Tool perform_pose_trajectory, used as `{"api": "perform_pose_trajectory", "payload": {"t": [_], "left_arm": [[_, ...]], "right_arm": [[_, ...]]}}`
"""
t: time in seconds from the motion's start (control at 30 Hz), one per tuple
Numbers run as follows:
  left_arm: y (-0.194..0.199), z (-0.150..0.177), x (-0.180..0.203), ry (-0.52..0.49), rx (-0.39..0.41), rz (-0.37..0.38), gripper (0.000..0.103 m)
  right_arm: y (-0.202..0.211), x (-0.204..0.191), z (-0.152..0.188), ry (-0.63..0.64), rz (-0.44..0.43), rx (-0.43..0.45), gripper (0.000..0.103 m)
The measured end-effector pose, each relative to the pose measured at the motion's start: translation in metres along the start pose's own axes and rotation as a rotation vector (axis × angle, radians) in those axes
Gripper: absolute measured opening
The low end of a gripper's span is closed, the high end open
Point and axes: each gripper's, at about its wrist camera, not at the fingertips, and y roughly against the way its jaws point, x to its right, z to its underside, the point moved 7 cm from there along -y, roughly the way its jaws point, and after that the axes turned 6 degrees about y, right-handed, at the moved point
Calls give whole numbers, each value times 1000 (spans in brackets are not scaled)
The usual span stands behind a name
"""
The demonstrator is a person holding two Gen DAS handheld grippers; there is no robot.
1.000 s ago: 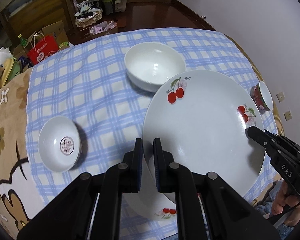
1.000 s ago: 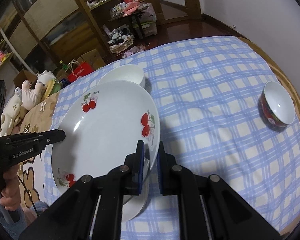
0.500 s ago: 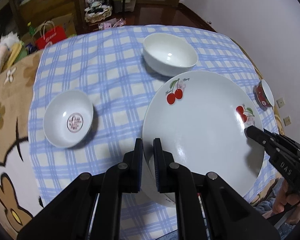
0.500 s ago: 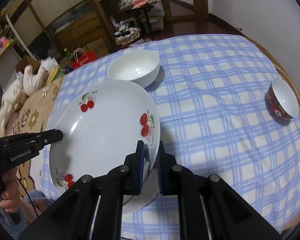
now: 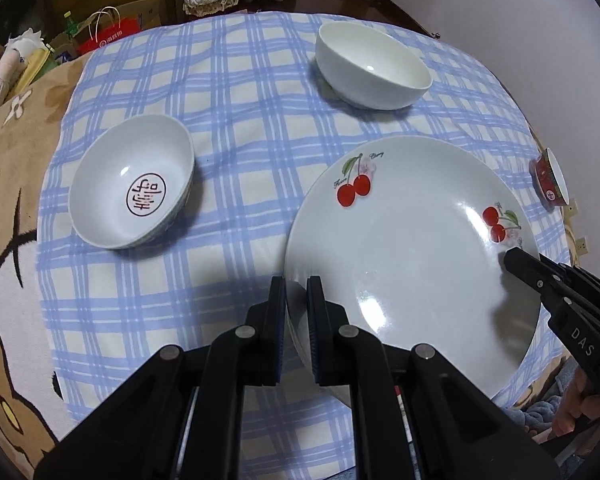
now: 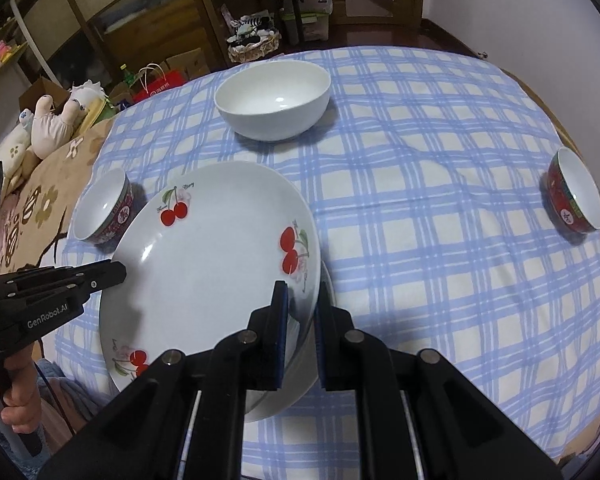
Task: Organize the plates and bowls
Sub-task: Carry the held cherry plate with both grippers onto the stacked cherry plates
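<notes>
Two grippers pinch the cherry plate (image 5: 412,248) on opposite rims: the left gripper (image 5: 297,312) at its left edge, the right gripper (image 6: 300,312) at its right edge. Compared with a second ago, the plate is lower and nearer the blue checked tablecloth (image 6: 440,240), over another white dish (image 6: 300,376). The white bowl (image 6: 272,98) beyond now appears fully uncovered.

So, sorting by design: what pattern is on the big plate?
White with red cherry sprigs around the big plate; clearest in the right wrist view.
</notes>
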Motion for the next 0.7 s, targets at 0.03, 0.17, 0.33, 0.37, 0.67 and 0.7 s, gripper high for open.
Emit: {"api": "perform_pose_trajectory", "payload": {"t": [0.03, 0.17, 0.33, 0.37, 0.67, 0.7], "left_arm": [[-1, 1, 0, 1, -5, 1, 10], [-5, 1, -2, 9, -18, 4, 10], [-11, 2, -4, 17, -31, 6, 10], [-13, 3, -4, 20, -38, 7, 10], [-22, 8, 10, -2, -74, 97, 9], [-23, 9, 13, 0, -82, 112, 9]], "right_arm": [[-2, 0, 1, -2, -1, -4, 13], [-11, 0, 4, -1, 2, -30, 13], [-16, -2, 9, 8, 6, -44, 13], [-18, -1, 10, 6, 5, -50, 13], [-29, 10, 18, -33, -5, -79, 13], [-29, 10, 18, -38, -9, -79, 13]]}}
